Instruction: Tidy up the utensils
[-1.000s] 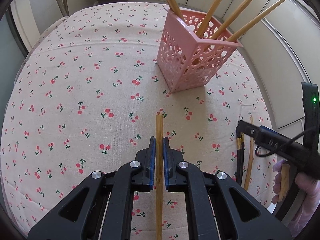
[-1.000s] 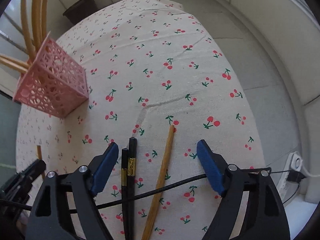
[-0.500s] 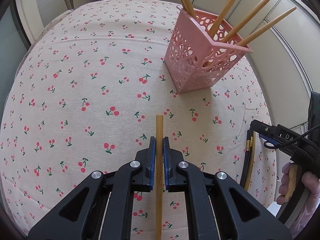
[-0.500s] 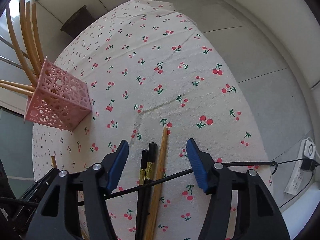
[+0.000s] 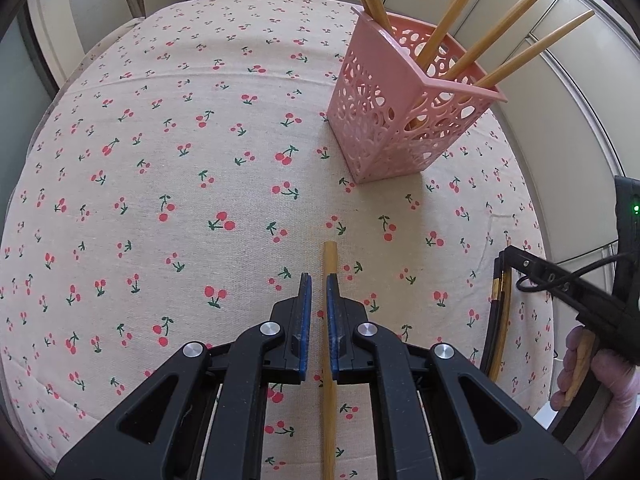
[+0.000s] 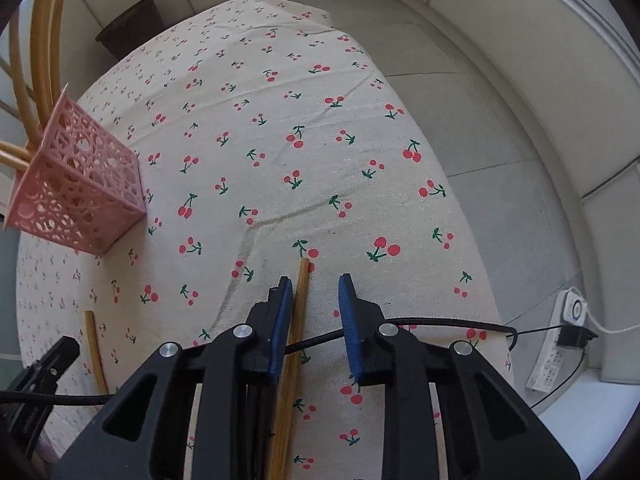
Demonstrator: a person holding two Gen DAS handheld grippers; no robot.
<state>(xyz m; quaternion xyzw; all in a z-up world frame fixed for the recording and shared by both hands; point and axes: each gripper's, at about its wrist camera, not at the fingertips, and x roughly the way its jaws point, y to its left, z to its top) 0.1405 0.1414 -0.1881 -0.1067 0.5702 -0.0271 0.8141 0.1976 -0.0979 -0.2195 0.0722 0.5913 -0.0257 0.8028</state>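
A pink perforated holder (image 5: 404, 120) stands on the cherry tablecloth with several bamboo chopsticks (image 5: 496, 32) in it; it also shows in the right wrist view (image 6: 76, 192). My left gripper (image 5: 319, 284) is slightly open around a bamboo chopstick (image 5: 329, 344) lying on the cloth, its pads not clamping it. My right gripper (image 6: 316, 288) is open around another bamboo chopstick (image 6: 294, 344) near the table's right edge, with black chopsticks (image 5: 495, 312) beside it, mostly hidden under the left finger.
The table edge drops to a grey tiled floor (image 6: 500, 152) on the right, with a power strip (image 6: 560, 340) below. A dark bin (image 6: 132, 20) stands beyond the far edge. A black cable (image 6: 420, 322) crosses my right gripper.
My left gripper has loosened from clamping its chopstick and moved nearer the holder. My right gripper has narrowed and shifted so that only the bamboo chopstick lies between its jaws.
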